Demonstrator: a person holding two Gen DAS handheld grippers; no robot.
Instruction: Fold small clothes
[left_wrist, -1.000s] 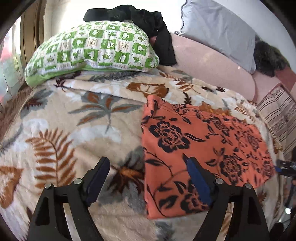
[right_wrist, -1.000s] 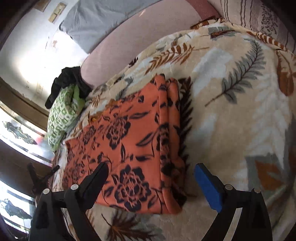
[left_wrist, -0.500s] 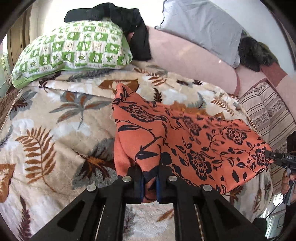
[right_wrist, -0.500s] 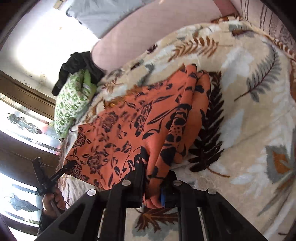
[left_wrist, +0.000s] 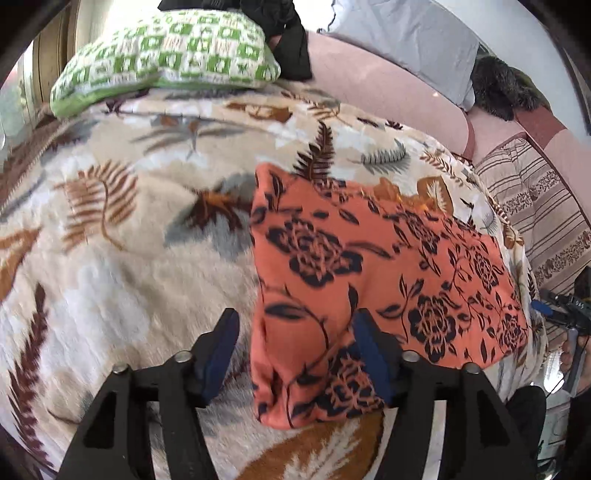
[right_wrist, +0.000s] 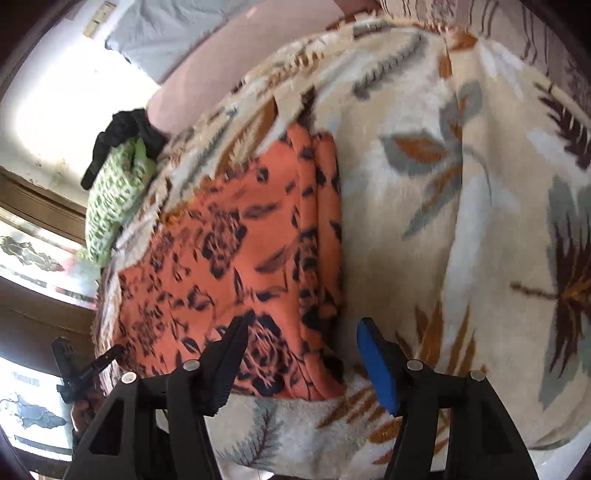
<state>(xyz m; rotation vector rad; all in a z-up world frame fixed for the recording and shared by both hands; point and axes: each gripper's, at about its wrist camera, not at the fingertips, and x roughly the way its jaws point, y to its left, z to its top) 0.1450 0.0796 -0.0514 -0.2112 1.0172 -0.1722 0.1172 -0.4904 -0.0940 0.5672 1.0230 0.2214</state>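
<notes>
My left gripper (left_wrist: 295, 354) is opening over the near left corner of the orange flowered cloth (left_wrist: 369, 288), which lies folded flat on the leaf-patterned blanket (left_wrist: 129, 240); the corner sits between my pads but they no longer press on it. My right gripper (right_wrist: 299, 363) is opening too, at the cloth's (right_wrist: 229, 266) near right corner, its layered edge between the fingers, ungripped.

Place: a home bedroom
Bed: leaf-print fleece blanket (left_wrist: 122, 266) spread over it
Pillows: green-and-white checked pillow (left_wrist: 162, 55), grey pillow (left_wrist: 402, 40)
Headboard: pink padded headboard (left_wrist: 373, 92)
Clothing: black garment (left_wrist: 288, 40) on the pillow
</notes>
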